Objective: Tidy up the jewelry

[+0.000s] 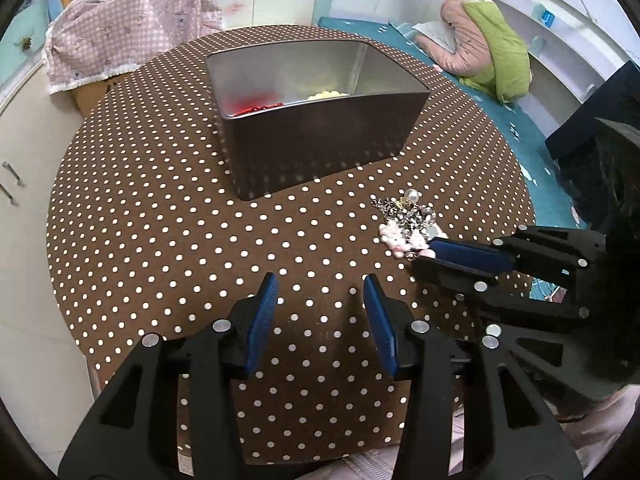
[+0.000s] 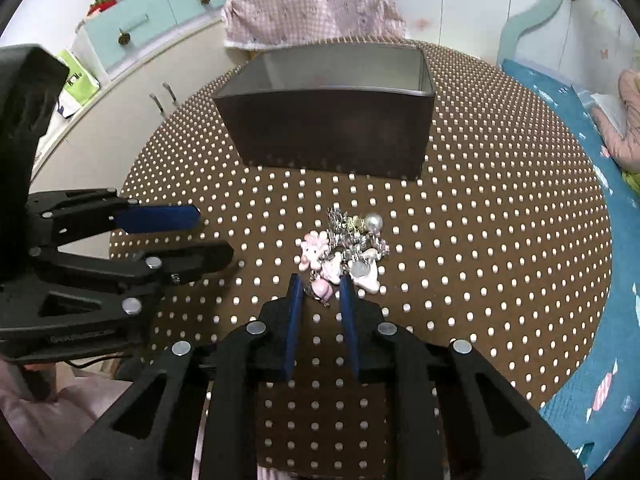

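A heap of jewelry [image 2: 344,252], silver chain with pink charms and a pearl, lies on the dotted round table in front of a dark metal box [image 2: 332,128]. It also shows in the left wrist view [image 1: 406,226]. The box [image 1: 316,120] holds red and yellow beads. My right gripper [image 2: 319,282] is open, its blue fingertips either side of a pink charm at the heap's near edge. It appears in the left wrist view [image 1: 430,254] too. My left gripper [image 1: 320,286] is open and empty over the table, left of the heap.
The table [image 1: 160,220] has a brown cloth with white dots. A pink checked cloth [image 1: 128,40] covers something behind it. A teal bed [image 2: 580,128] with pink and green clothes lies to the right. Cream cabinets stand to the left.
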A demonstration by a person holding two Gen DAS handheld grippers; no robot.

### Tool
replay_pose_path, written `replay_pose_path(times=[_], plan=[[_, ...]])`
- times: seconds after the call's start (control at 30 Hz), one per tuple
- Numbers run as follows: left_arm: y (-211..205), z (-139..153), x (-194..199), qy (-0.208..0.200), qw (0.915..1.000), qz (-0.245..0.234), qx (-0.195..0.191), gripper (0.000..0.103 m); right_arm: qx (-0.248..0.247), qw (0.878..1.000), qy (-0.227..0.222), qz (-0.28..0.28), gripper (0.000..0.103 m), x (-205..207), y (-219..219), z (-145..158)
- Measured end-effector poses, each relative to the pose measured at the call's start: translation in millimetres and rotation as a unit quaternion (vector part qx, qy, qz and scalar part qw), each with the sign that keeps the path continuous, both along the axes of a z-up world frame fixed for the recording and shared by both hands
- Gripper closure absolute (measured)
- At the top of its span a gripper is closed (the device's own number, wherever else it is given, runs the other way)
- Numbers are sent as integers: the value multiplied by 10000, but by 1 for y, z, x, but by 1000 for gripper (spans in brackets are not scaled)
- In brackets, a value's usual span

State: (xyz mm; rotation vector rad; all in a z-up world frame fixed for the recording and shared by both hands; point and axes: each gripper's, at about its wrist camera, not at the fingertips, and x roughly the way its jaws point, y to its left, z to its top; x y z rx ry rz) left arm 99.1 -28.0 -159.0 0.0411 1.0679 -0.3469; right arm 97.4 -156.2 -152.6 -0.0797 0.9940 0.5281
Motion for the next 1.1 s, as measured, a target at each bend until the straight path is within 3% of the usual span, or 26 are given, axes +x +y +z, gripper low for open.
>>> replay_pose_path(times=[0.23, 0.37, 0.77, 0.97, 1.03, 1.1], plan=[[-12, -3, 9, 85, 9999, -60, -35, 57, 26, 10000, -24, -33, 89, 0, -3, 3], [-19, 0, 16, 38, 9998, -150, -120, 57, 286, 9996, -51, -69, 93, -3, -9, 10], [-50, -5, 30, 128, 9984, -519, -174, 57, 652, 9947, -570, -555, 93, -6, -55, 48], [-68, -3, 29, 137, 9964, -796, -269, 58, 685, 9926, -533, -851, 93, 6, -71, 41], [-74, -7, 33, 155, 9965, -800, -173, 65, 693, 9925, -458, -901, 93, 8, -77, 36], [-78, -7, 36, 140, 9963, -824, -189, 83, 725, 9924, -408, -908, 93, 9, -79, 33]])
